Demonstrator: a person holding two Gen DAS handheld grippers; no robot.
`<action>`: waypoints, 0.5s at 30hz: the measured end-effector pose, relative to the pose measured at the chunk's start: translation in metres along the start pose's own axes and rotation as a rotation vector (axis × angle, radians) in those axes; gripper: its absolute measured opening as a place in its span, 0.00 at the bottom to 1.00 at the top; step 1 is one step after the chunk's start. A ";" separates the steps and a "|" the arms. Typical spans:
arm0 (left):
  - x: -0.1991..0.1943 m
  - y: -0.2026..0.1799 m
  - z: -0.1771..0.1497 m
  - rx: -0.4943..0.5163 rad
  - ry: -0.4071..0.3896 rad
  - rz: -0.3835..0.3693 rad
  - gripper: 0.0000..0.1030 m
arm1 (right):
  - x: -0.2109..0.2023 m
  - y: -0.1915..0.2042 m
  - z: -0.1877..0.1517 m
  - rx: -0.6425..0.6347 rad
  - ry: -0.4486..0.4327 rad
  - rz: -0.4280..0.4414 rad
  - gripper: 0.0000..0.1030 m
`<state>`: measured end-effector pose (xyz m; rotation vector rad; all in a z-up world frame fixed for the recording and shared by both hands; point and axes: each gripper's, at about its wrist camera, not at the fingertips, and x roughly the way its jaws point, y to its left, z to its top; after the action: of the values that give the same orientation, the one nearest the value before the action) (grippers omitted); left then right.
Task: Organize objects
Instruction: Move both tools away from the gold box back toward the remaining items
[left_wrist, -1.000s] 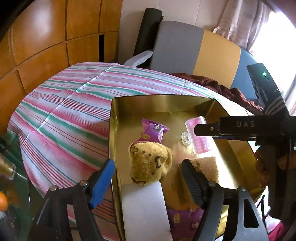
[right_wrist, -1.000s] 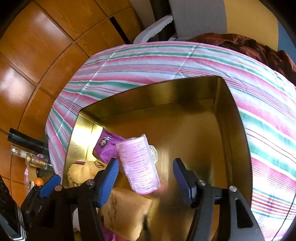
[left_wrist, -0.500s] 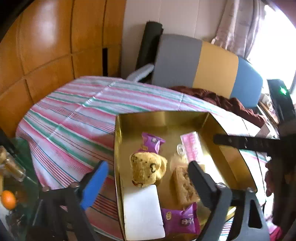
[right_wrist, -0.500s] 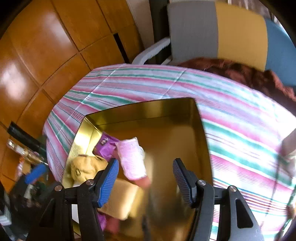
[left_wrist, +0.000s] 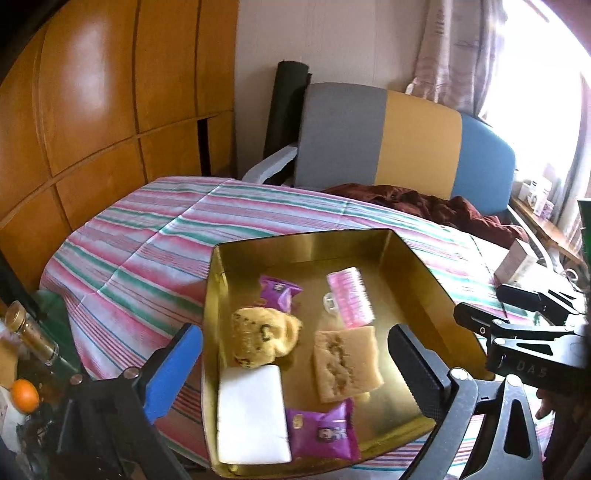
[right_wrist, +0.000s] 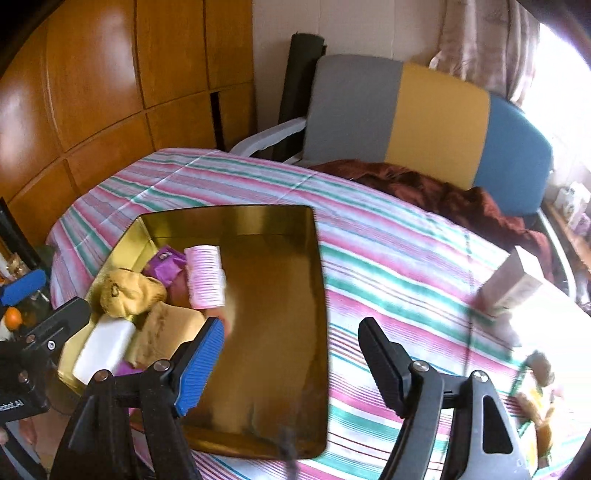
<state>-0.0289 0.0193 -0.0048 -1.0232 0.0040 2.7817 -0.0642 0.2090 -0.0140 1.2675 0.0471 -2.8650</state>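
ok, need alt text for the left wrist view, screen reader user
A gold tray on a striped tablecloth holds two purple snack packets, a pink hair roller, a yellow plush toy, a tan sponge and a white block. The left hand-held gripper hangs open and empty above the tray's near end, with the right hand-held gripper at the right edge.

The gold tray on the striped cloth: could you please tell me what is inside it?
Inside the gold tray: two purple packets, a pink roller, a bun, a flat cake, a white block. Anything beneath them is hidden.
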 end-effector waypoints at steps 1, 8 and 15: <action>-0.001 -0.003 0.000 0.006 -0.003 -0.004 0.99 | -0.004 -0.002 -0.002 -0.001 -0.010 -0.016 0.75; -0.009 -0.028 -0.004 0.070 -0.016 -0.026 0.99 | -0.026 -0.016 -0.012 -0.001 -0.080 -0.109 0.75; -0.011 -0.045 -0.006 0.127 -0.020 -0.058 0.99 | -0.031 -0.052 -0.020 0.148 -0.077 -0.048 0.75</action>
<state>-0.0089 0.0616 0.0004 -0.9491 0.1434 2.7001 -0.0292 0.2614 -0.0034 1.1920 -0.1393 -3.0044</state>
